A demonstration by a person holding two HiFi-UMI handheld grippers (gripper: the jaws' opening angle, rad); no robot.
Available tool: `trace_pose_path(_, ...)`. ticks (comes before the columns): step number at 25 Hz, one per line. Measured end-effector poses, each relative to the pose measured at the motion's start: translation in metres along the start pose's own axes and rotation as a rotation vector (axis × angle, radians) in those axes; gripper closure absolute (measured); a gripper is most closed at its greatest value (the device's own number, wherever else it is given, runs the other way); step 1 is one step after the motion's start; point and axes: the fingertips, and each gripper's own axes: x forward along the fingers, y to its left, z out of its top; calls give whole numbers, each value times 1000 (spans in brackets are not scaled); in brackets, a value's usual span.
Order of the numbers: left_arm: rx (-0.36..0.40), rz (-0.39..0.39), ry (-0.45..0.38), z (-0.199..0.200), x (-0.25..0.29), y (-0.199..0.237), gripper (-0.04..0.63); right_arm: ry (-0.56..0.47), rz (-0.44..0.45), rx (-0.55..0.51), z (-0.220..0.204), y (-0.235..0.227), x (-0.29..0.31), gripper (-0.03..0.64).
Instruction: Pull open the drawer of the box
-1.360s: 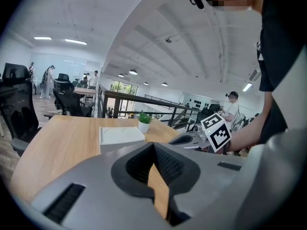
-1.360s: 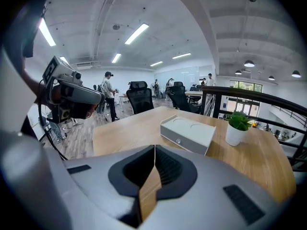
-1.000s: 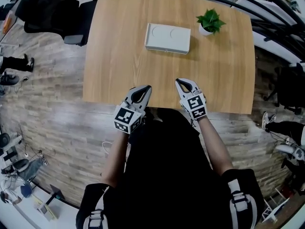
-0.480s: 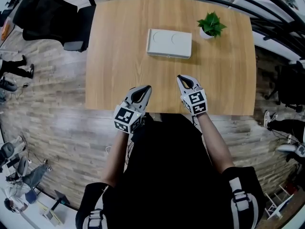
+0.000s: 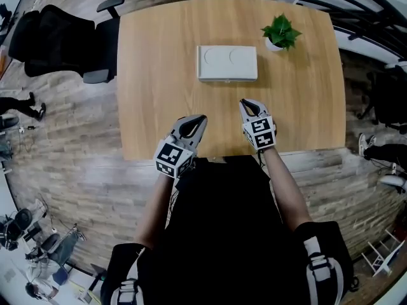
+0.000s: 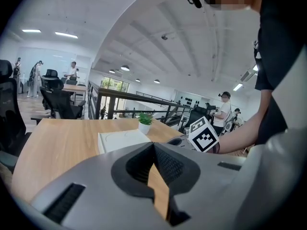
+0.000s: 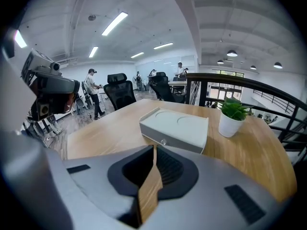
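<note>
A flat white box lies on the wooden table, far of centre. In the right gripper view its drawer front faces me, with a small round knob. My right gripper hovers over the table just short of the box, shut with nothing between its jaws. Further left and nearer the table's front edge, my left gripper is shut and empty too. The left gripper view shows the box ahead, beyond its closed tips.
A small potted plant in a white pot stands on the table right of the box. Black office chairs stand off the table's left side. A railing runs beyond the far right. People stand further off in the room.
Both grippers have edged forward over the table, and the gap between the right gripper and the box has shrunk. The box has not moved on the table.
</note>
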Motion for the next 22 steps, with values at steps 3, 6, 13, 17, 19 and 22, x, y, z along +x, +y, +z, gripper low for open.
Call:
trace_pose_path(3,9,-14,11,3,-1,7,572,10,-15,14,-1,1,8,589)
trace_pose_path(6,9,-20,16,3,-3,12,572,-12,-46,35,2,-2,16,589)
trace_pose_path(13,-6,-25,31,-5,-8,13,572,-38,-73,127,2,-11,34,548)
trace_pose_path(17,-9,-22,40,-9,-14,15,572,-14,-70,167,-4,-11,49,527)
trace_pose_path(19,-11,-16,44,-10,-18,17,572,3,-58,193,-6,-8,58,502)
trace_pose_path(22,-14,-6,51,-13,-24,21,572,15,-62,208,-5,-6,71,499)
